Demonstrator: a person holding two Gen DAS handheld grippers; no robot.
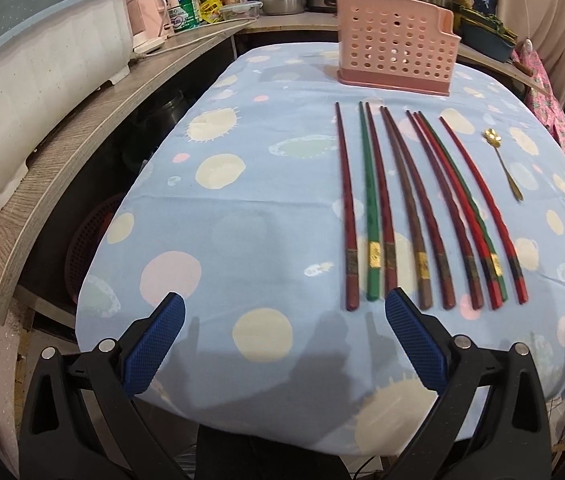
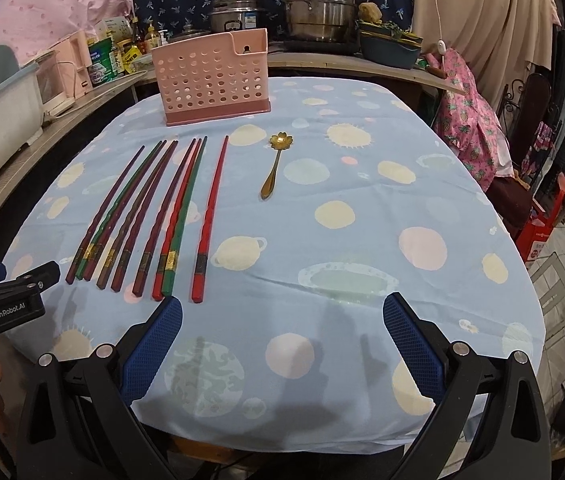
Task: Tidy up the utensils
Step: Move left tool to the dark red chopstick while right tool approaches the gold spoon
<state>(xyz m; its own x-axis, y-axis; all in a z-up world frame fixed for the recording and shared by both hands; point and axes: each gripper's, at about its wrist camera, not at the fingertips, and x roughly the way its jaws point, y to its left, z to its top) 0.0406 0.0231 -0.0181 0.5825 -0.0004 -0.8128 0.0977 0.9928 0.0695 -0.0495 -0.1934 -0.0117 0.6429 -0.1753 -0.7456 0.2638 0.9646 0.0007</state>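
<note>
Several red, maroon and green chopsticks [image 1: 410, 208] lie side by side on the blue dotted tablecloth [image 1: 242, 184], also in the right wrist view [image 2: 150, 216]. A small gold spoon [image 1: 504, 164] [image 2: 274, 164] lies to their right. A pink perforated utensil holder [image 1: 396, 42] [image 2: 212, 80] stands upright behind them. My left gripper [image 1: 284, 312] is open and empty above the near table edge, its right finger close to the chopstick ends. My right gripper [image 2: 282, 312] is open and empty, near the front edge, right of the chopsticks.
A white dish rack [image 1: 38, 92] sits on a wooden shelf [image 1: 94, 128] to the left. Pots [image 2: 318, 4], bottles and a blue tray [image 2: 388, 50] crowd the back counter. A chair with pink cloth [image 2: 470, 120] stands at the right.
</note>
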